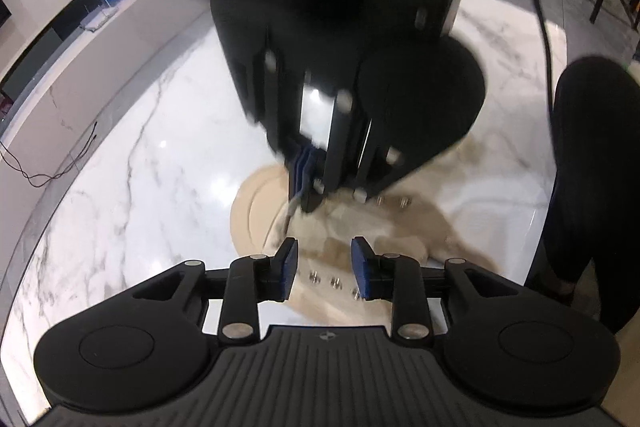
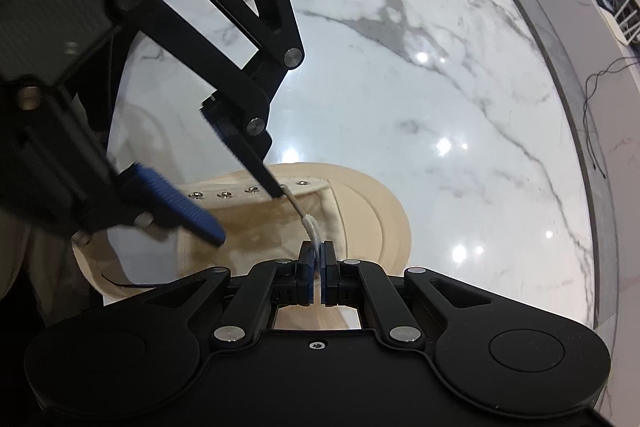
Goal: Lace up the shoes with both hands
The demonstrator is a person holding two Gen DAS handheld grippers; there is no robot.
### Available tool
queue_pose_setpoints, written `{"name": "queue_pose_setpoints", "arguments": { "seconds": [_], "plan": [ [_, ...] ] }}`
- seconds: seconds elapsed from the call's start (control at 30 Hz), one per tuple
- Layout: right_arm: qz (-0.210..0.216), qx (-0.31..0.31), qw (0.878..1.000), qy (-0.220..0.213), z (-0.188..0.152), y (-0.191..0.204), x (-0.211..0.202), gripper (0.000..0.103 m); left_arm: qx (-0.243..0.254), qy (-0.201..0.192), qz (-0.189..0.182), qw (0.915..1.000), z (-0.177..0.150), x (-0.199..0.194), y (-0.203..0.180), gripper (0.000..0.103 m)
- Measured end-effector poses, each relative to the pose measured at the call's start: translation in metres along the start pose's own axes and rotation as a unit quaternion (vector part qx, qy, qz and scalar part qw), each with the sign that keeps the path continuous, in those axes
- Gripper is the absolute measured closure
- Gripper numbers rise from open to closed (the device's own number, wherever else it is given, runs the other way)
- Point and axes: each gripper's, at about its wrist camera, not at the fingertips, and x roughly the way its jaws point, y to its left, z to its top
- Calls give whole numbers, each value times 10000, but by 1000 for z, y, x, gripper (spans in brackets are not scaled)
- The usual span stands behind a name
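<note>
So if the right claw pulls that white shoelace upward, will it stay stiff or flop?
Probably floppy: the shoelace already bends between the right claw and the eyelet row. Its plastic-looking tip seems stiffer. The beige shoe looks light, so it may shift.

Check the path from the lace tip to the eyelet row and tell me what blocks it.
The left tongs do. One finger lies across the shoe's eyelet row right at the lace tip, which the right tongs hold by the lace just below. Nothing else visible is in the way.
</note>
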Motion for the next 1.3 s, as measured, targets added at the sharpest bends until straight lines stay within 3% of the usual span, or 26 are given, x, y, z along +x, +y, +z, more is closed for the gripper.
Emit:
{"name": "queue_pose_setpoints", "arguments": {
  "seconds": [0.37,0.9,0.97,1.1,1.3],
  "plan": [
    [247,94,9996,-30,0,1,5,101,-436,135,-137,9989,-20,-7,27,75],
    [216,83,9994,241,11,2,24,101,-546,79,-316,9980,-20,0,24,74],
    [227,77,9996,140,12,2,23,100,-540,79,-319,9980,-21,0,24,74],
    [265,-35,9996,4,14,5,22,87,-565,82,-345,9978,-21,0,26,74],
    [238,-264,9993,-111,18,10,22,85,-499,99,-326,9982,-18,-1,23,74]
  ]
}}
